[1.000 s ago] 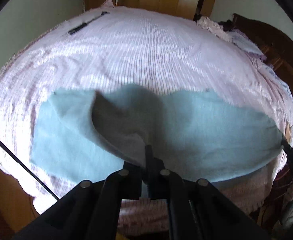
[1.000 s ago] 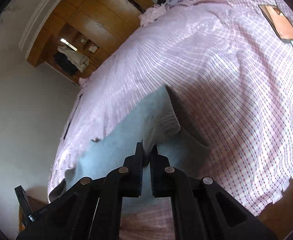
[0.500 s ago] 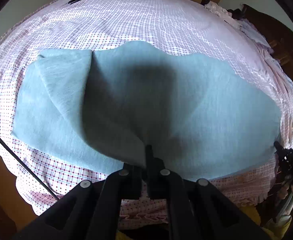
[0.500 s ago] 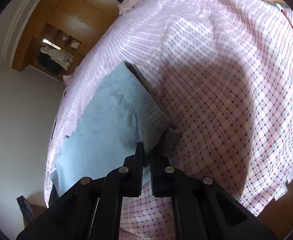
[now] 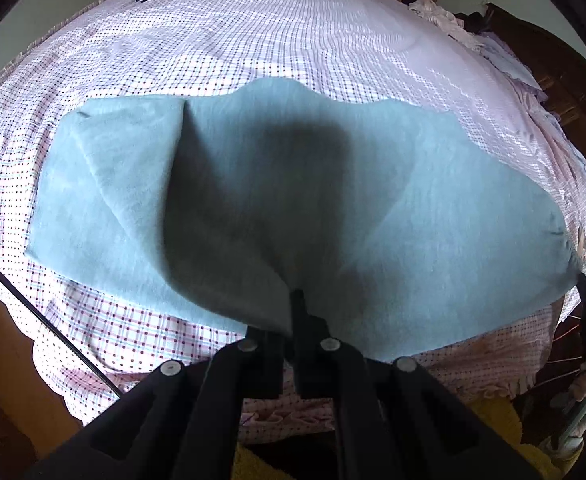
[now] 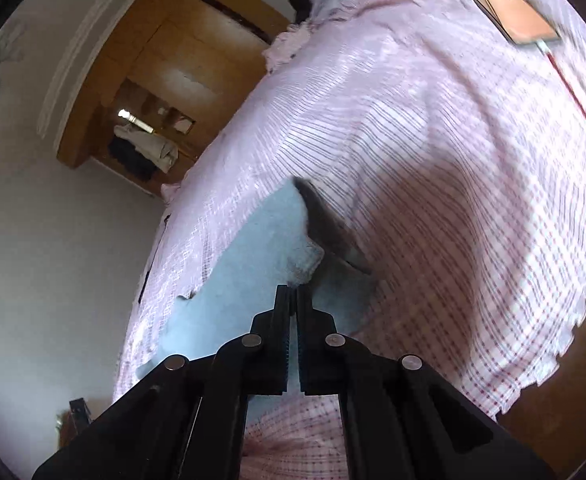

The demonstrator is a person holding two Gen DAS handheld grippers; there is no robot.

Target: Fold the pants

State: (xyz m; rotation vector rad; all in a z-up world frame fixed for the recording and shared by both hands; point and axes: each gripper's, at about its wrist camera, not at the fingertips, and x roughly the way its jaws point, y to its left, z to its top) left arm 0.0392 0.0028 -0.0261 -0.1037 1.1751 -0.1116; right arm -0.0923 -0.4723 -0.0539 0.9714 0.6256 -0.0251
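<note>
- Left wrist view: pants (image 5: 373,208) spread across the bed (image 5: 293,40), near its front edge, laid wide for folding.
- Left gripper (image 5: 293,312) with jaws clamped tight on a pinch of the near pants edge, cloth tenting up from the bed to the jaws; likely held so to carry that edge over as a fold.
- One flap at left already doubled over the pants, crease slanting from the far edge toward the jaws.
- Black cable (image 5: 45,320) slanting over the bed's left corner, clear of the pants.
- Right wrist view, blurred: right gripper (image 6: 293,300) with jaws shut, pants (image 6: 261,264) just ahead at the tips; grip on the cloth likely but not plain.
- Pants end raised off the bed (image 6: 473,200), dark underside showing, probably lifted to match the left side.
- Tablet (image 6: 513,16) with red cord far up the bed, well apart.
</note>
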